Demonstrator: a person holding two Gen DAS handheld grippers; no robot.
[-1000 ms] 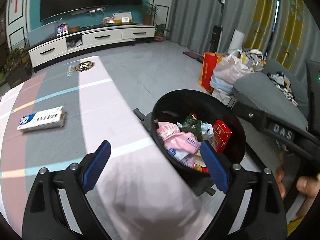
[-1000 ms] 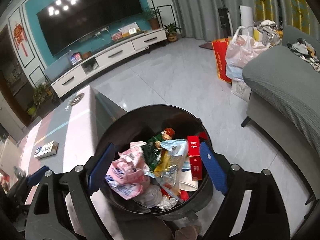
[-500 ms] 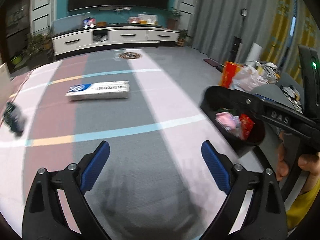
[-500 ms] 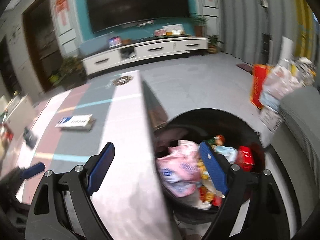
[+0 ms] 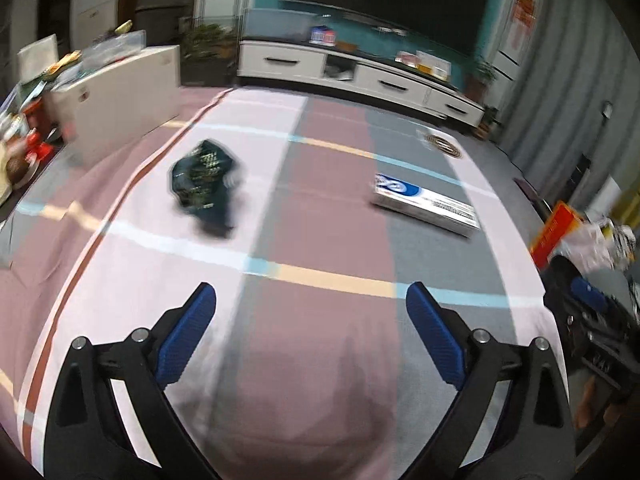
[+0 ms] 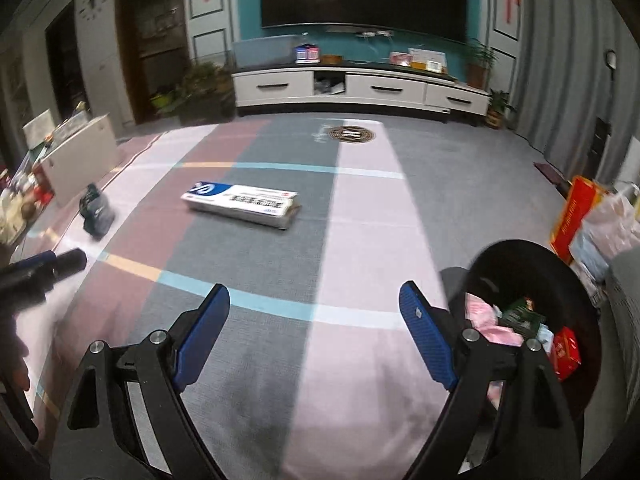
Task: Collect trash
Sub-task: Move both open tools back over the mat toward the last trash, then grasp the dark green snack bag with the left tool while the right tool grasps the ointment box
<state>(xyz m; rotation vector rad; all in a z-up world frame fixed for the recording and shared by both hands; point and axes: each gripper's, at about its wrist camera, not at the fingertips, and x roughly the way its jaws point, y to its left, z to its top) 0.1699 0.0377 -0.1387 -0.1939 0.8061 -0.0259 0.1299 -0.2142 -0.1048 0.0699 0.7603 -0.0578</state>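
Note:
A crumpled dark green wrapper (image 5: 204, 184) lies on the striped tablecloth at the left; it also shows small in the right wrist view (image 6: 95, 210). A white and blue flat box (image 5: 426, 204) lies further right, and shows mid-table in the right wrist view (image 6: 242, 202). A black trash bin (image 6: 560, 276) full of wrappers and a red carton stands off the table's right edge. My left gripper (image 5: 310, 340) is open and empty over the near table. My right gripper (image 6: 314, 334) is open and empty, left of the bin.
The table (image 6: 360, 216) has a pink, grey and maroon cloth. A white box (image 5: 120, 96) and clutter stand at the far left. A TV cabinet (image 6: 360, 88) lines the back wall. Bags (image 6: 600, 224) sit on the floor at the right.
Both grippers have swung left, away from the bin and over the table. The green wrapper and the box have come into fuller view. Both stay open and empty.

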